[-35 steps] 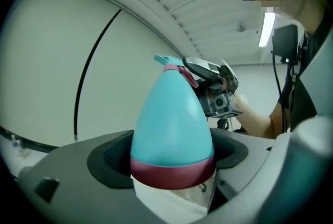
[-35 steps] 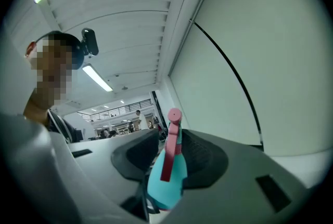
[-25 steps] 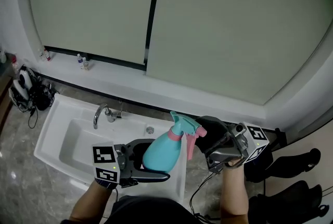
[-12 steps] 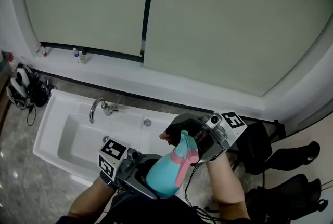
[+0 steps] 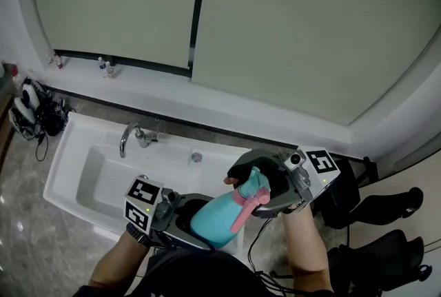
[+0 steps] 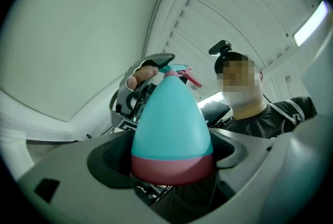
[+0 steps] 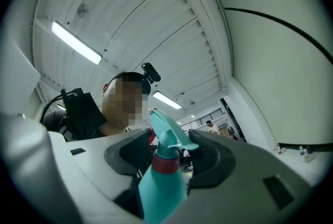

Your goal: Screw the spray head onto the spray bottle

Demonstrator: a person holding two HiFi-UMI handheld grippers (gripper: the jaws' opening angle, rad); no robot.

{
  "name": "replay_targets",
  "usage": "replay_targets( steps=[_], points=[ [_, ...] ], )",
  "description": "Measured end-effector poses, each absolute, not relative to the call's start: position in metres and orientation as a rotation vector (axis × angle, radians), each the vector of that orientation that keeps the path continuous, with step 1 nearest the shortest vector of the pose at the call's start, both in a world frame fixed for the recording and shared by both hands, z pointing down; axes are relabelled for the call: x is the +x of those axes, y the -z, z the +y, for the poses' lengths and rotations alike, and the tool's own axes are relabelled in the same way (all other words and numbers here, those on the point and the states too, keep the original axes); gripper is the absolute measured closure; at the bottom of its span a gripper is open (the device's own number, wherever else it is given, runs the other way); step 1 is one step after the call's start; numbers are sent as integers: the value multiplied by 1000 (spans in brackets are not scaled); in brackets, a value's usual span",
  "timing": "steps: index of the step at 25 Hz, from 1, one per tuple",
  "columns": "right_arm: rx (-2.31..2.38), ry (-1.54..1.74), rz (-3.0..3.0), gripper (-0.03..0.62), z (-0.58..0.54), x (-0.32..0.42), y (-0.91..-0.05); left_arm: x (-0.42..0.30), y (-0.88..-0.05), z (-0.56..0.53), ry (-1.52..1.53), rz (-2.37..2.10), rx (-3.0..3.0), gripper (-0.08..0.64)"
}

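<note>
1. Your left gripper [image 6: 170, 158] is clamped on the pink-banded base of the spray bottle [image 5: 215, 218]. That anchors the body so it should not spin when the top is turned.
2. The spray bottle rests on nothing. You hold it in the air close in front of you, by the near right end of the sink [image 5: 69, 171].
3. It lies tilted, base low toward your left and neck up toward your right. This points the spray head [image 7: 167, 132] straight along the right gripper [image 7: 167, 155], a sensible line for twisting.
4. The spray head already sits on the neck, its pink collar [image 7: 165, 162] down against the teal shoulder. How far the thread has taken cannot be told.
5. The right gripper's jaws have just been closing with the spray head between them. The pads flank the collar, but a sliver of gap shows, so it looks not yet gripped.
6. Your two grippers face each other along the spray bottle, each angled somewhat upward. Both forearms come in from the bottom of the head view, with the right gripper riding higher than the left.
</note>
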State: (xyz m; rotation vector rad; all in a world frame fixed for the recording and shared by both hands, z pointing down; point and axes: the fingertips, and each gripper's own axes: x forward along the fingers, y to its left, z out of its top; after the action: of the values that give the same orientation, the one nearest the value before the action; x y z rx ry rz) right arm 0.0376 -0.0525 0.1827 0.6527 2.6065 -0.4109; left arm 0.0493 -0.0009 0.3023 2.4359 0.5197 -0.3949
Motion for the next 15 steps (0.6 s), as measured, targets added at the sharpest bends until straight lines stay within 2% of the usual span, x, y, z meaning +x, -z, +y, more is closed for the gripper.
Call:
replay_targets(
  steps=[6,15],
  points=[
    [512,443,2647,371,-56,44,-195,49,-312,-3,330,402,2471,130],
    [550,483,2625,370,-40,62,-215,69,-333,15,265,354,2473,130]
  ],
)
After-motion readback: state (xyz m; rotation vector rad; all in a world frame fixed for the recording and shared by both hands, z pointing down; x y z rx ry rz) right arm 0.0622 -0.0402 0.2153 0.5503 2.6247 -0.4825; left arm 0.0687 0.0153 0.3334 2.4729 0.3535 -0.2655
